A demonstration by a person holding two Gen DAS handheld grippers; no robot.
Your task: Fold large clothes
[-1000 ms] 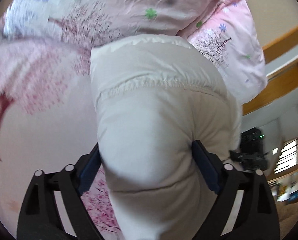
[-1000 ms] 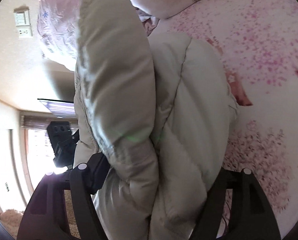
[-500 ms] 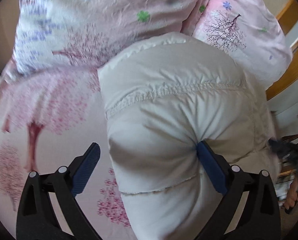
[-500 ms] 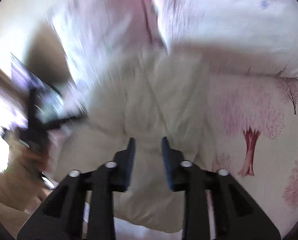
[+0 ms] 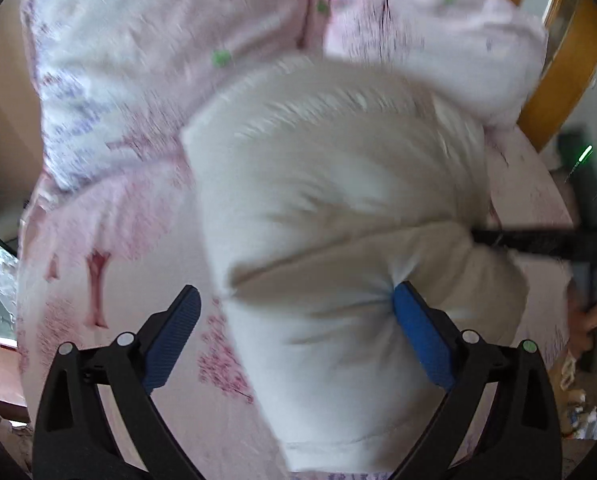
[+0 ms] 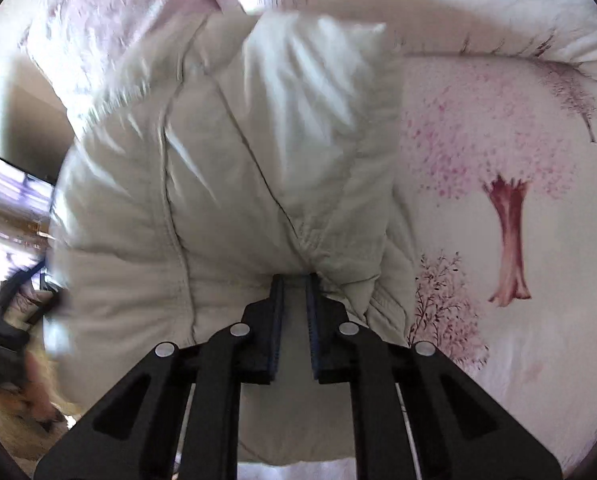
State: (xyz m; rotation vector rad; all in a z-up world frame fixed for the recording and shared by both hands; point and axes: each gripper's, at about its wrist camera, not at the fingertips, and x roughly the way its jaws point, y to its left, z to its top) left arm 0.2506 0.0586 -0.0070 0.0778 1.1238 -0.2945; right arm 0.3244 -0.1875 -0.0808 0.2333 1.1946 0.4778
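The jacket (image 5: 338, 208), puffy and cream, is bunched on the bed (image 6: 498, 128) below the pillows (image 5: 146, 40). A pinch of its fabric is held in the right gripper (image 6: 295, 292), whose jaws have just been closing. The left gripper (image 5: 294, 312) is spread wide, one pad dented into the jacket, nothing clamped. A fold seems under way; next, a second hold by the left is probably needed.

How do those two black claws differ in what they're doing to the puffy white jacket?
The left gripper has its fingers spread wide, having just been opening; the right gripper has its fingers almost together. Only one left finger presses into the puffy jacket, while the right gripper pinches a fold of it. Both are black with blue linings.
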